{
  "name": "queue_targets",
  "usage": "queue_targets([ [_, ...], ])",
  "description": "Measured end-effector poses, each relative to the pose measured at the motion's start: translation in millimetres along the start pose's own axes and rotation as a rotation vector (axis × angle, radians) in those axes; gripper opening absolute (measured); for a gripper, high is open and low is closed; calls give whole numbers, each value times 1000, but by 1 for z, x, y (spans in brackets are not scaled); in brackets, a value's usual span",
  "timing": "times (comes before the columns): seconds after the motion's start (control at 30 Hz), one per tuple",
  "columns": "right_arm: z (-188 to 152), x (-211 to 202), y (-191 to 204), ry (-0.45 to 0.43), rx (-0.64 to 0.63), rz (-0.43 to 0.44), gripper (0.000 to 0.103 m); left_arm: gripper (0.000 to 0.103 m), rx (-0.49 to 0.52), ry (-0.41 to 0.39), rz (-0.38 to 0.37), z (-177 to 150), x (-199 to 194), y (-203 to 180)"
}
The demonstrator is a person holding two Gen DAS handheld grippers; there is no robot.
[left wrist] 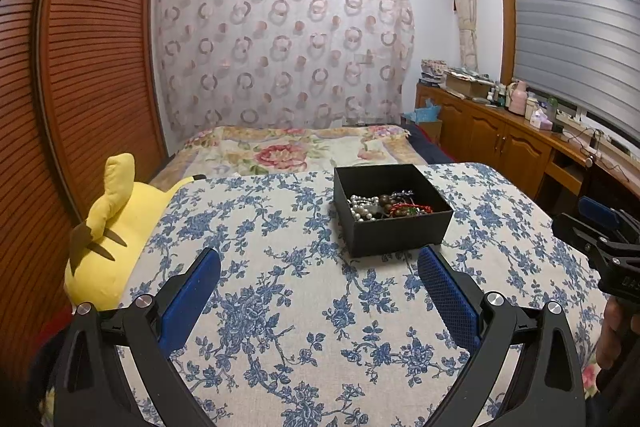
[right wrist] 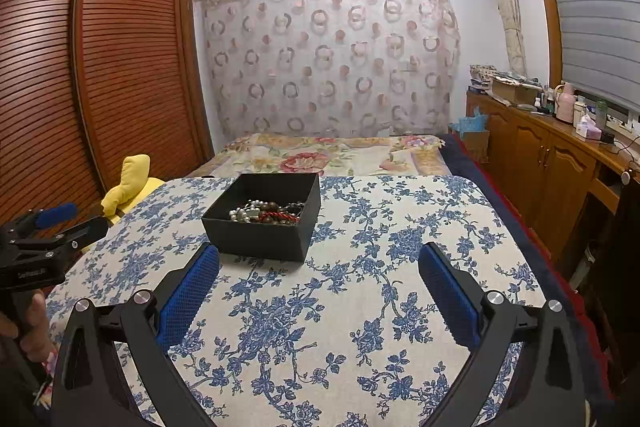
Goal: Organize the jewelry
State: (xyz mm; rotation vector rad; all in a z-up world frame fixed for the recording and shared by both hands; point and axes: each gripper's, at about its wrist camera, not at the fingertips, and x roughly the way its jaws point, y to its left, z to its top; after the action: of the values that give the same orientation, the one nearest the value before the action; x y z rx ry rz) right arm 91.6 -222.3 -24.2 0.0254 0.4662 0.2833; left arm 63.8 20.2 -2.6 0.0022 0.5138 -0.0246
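Note:
A black open box (left wrist: 400, 237) stands on the blue-flowered cloth (left wrist: 280, 307). It holds a tangle of jewelry (left wrist: 384, 207): pearl beads, brown beads, a red cord. In the right wrist view the box (right wrist: 256, 239) and jewelry (right wrist: 268, 213) sit ahead and to the left. My left gripper (left wrist: 319, 259) is open and empty, short of the box. My right gripper (right wrist: 319, 255) is open and empty, just right of the box's near corner. Each gripper shows at the edge of the other's view, the right one (left wrist: 592, 223) and the left one (right wrist: 56, 223).
A yellow plush toy (left wrist: 112, 235) lies at the cloth's left edge. A floral bed (left wrist: 296, 151) is behind. A louvered wardrobe (left wrist: 80, 67) stands left. Wooden cabinets (left wrist: 500, 135) with clutter line the right wall under the window.

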Motion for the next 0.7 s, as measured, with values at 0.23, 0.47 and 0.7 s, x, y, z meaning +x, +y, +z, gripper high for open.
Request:
queue_targets([
  [0.23, 0, 0, 0, 0, 0, 1, 100, 95, 2, -4, 0, 0, -1, 0],
  [0.47, 0, 0, 0, 1, 0, 1, 100, 95, 4, -4, 0, 0, -2, -2],
  [0.7, -1, 0, 0, 0, 0, 2, 100, 95, 4, 0, -1, 0, -2, -3],
])
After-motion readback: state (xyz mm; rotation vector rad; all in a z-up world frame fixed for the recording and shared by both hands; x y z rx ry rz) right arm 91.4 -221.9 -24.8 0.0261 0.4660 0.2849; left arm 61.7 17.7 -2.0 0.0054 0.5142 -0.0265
